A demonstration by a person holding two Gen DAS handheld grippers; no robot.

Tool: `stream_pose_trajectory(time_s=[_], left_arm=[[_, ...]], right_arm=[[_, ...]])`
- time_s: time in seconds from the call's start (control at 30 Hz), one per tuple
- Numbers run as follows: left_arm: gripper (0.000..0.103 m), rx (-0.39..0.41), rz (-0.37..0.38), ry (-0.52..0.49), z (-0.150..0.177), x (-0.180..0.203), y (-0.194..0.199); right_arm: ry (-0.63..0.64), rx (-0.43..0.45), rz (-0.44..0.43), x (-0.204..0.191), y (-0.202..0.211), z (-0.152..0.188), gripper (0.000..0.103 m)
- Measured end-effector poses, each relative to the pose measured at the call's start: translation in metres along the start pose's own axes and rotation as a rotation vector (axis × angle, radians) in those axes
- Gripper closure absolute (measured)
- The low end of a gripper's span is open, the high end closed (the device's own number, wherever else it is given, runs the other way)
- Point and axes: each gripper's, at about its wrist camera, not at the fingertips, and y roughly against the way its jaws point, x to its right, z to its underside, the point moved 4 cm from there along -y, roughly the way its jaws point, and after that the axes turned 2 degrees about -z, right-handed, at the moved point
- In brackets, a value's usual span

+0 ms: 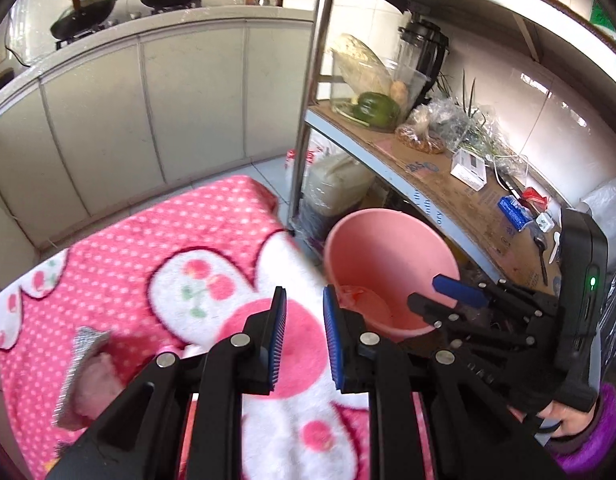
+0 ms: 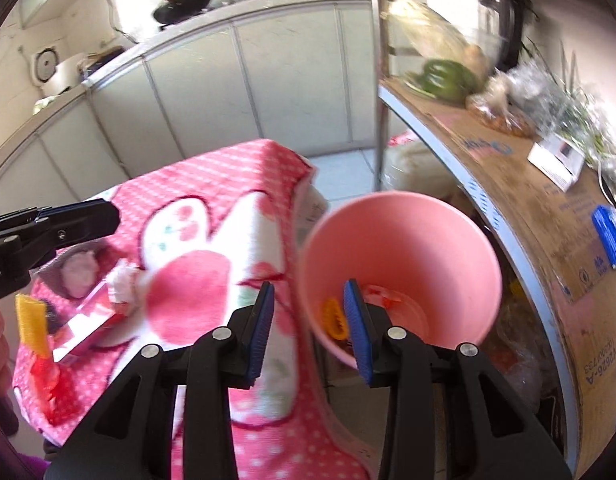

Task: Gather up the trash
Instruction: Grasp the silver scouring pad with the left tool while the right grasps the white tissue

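Trash on the blanket: a silver-edged wrapper [image 2: 74, 270] with a pale pink lump showing in it, a crumpled white wad [image 2: 126, 280], a yellow strip [image 2: 32, 316] and a red scrap [image 2: 48, 380] lie bunched at the left end of the pink blanket [image 2: 212, 184].
Trash already binned: an orange piece [image 2: 335, 314] and a red-and-white crumple [image 2: 381, 296] sit at the bottom of the pink bucket [image 2: 403, 216].
Why the bucket stands there: it is parked just beside the blanket's edge, tucked against the metal rack [image 1: 308, 92], so I judge a piece can go from cloth to bin with one short swing.
Why the blanket: it is spread flat, perhaps over a counter or low stand that I cannot see, and it gives the litter a soft, level bed to be picked from.
Left claw [image 1: 304, 336]: empty, its blue pads a narrow gap apart, hanging over the blanket's near edge with the bucket to its right.
Right claw [image 2: 309, 328]: empty too, jaws moderately apart, poised by the bucket's near rim; a hand in a purple sleeve [image 1: 579, 416] grips its handle.
Look of the litter: light, thin and crinkly, foil and paper mostly; it seems likely to flatten or slip under a pinch.
Progress, as I read it: partly done, with several pieces left on the cloth.
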Motion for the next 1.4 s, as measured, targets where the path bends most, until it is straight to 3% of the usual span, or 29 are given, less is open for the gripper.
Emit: stream_pose_trajectory(time_s=[0.17, 0.3, 0.5, 0.7, 0.93, 1.13, 1.27, 1.4], left_arm=[[0.085, 0.011, -0.077, 0.015, 0.022, -0.049, 0.035], [0.085, -0.012, -0.145, 0.059, 0.045, -0.093, 0.054], [0.085, -0.042, -0.202, 0.090, 0.074, -0.143, 0.068], [0.085, -0.109, -0.224, 0.080, 0.097, -0.162, 0.056], [0.085, -0.136, -0.235, 0.083, 0.101, -0.177, 0.034], [0.085, -0.094, -0.211, 0.103, 0.103, -0.188, 0.031], [0.096, -0.066, -0.186, 0.106, 0.103, -0.191, 0.034], [0.097, -0.039, -0.191, 0.133, 0.101, -0.197, 0.041]], right_arm=[[0.052, -0.003, -0.073, -0.033, 0.003, -0.002, 0.065], [0.087, -0.015, -0.141, -0.062, 0.001, 0.000, 0.056], [0.120, -0.061, -0.234, -0.099, -0.011, 0.002, 0.056], [0.158, -0.097, -0.267, -0.129, -0.026, 0.004, 0.056], [0.180, -0.150, -0.277, -0.145, -0.045, 0.008, 0.056], [0.161, -0.184, -0.308, -0.152, -0.061, 0.007, 0.056], [0.161, -0.199, -0.322, -0.160, -0.071, 0.006, 0.056], [0.192, -0.182, -0.309, -0.168, -0.076, 0.004, 0.056]])
